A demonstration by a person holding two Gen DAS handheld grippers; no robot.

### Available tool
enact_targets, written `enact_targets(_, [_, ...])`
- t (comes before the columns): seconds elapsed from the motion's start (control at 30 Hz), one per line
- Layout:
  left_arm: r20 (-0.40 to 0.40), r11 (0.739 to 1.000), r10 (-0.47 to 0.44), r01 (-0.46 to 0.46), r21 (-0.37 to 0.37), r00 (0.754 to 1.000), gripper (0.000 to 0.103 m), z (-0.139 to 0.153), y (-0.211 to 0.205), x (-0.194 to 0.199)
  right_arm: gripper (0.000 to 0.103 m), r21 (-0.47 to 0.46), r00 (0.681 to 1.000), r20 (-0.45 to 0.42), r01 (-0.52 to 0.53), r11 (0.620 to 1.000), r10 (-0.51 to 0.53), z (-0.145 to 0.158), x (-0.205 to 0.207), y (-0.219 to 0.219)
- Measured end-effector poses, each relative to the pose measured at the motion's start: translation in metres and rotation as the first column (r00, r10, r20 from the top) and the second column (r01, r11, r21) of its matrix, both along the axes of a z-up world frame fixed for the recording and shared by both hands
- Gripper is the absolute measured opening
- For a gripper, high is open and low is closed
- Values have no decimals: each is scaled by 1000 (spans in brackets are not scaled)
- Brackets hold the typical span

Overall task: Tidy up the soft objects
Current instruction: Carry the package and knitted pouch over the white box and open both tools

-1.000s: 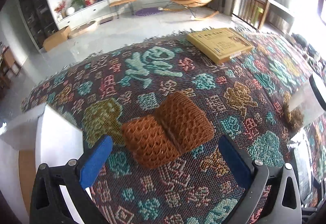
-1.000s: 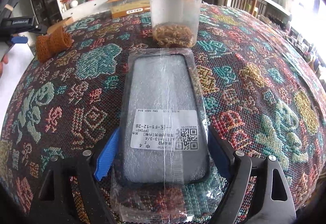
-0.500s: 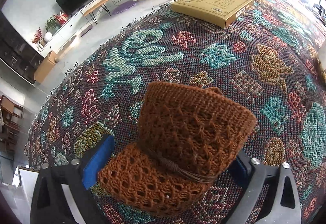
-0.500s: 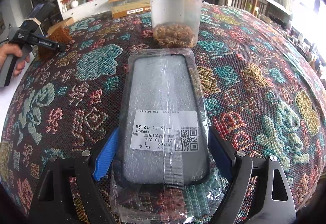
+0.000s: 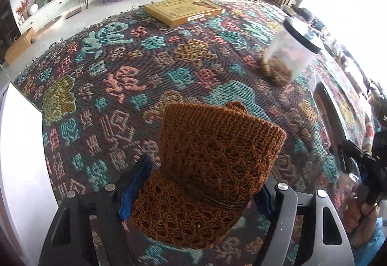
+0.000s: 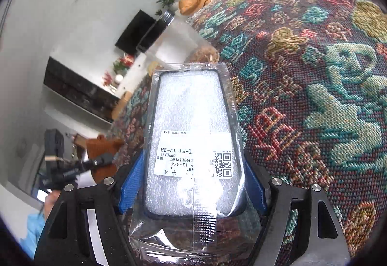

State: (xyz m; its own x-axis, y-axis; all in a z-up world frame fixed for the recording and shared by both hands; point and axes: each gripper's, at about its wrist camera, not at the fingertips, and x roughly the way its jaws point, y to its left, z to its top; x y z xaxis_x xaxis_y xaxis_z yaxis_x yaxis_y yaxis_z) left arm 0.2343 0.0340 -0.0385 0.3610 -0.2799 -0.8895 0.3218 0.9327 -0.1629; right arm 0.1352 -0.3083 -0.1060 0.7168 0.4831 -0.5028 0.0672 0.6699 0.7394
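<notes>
Rust-brown knitted pouch (image 5: 212, 169) pinched crosswise in left hand-held gripper (image 5: 200, 191), raised off patterned surface (image 5: 150, 77); wrapped phone case (image 6: 193, 145) pinched in right hand-held gripper (image 6: 193, 188), long axis pointing straight ahead.

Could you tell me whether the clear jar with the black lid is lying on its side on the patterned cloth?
No, the clear jar stands upright on the patterned cloth, its black lid on top and the brown contents settled at its base.

The left wrist view sits low over the patterned tablecloth (image 5: 125, 82), facing the lidded jar (image 5: 287, 53) and living room. The right wrist view, tilted sideways, faces the same jar (image 6: 167, 41), close behind it.
</notes>
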Motion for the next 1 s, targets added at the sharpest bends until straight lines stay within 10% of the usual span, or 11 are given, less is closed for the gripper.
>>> enact_targets(0.27, [20, 996, 36, -34, -84, 999, 76, 30, -8, -48, 77, -178, 995, -1, 93, 980, -95, 37, 36, -51])
enact_targets(0.43, [43, 986, 86, -79, -146, 995, 77, 60, 13, -40, 77, -336, 993, -120, -35, 941, -6, 46, 115, -58])
enact_targets(0.57, [60, 975, 135, -122, -187, 989, 77, 75, 34, -39, 77, -529, 973, -229, -157, 834, 38, 30, 152, -40])
enact_targets(0.67, [56, 969, 156, -141, -203, 986, 77, 81, 49, -42, 77, -502, 974, -224, -141, 853, 29, 30, 157, -48])
enact_targets(0.8, [56, 949, 195, -174, -262, 979, 77, 93, 74, -47, 77, -463, 994, -113, -57, 885, 5, 82, 159, -56])
enact_targets(1.0, [98, 917, 282, -238, -320, 954, 77, 125, 128, -72, 77, -550, 975, 10, -180, 815, 223, 181, 143, 33])
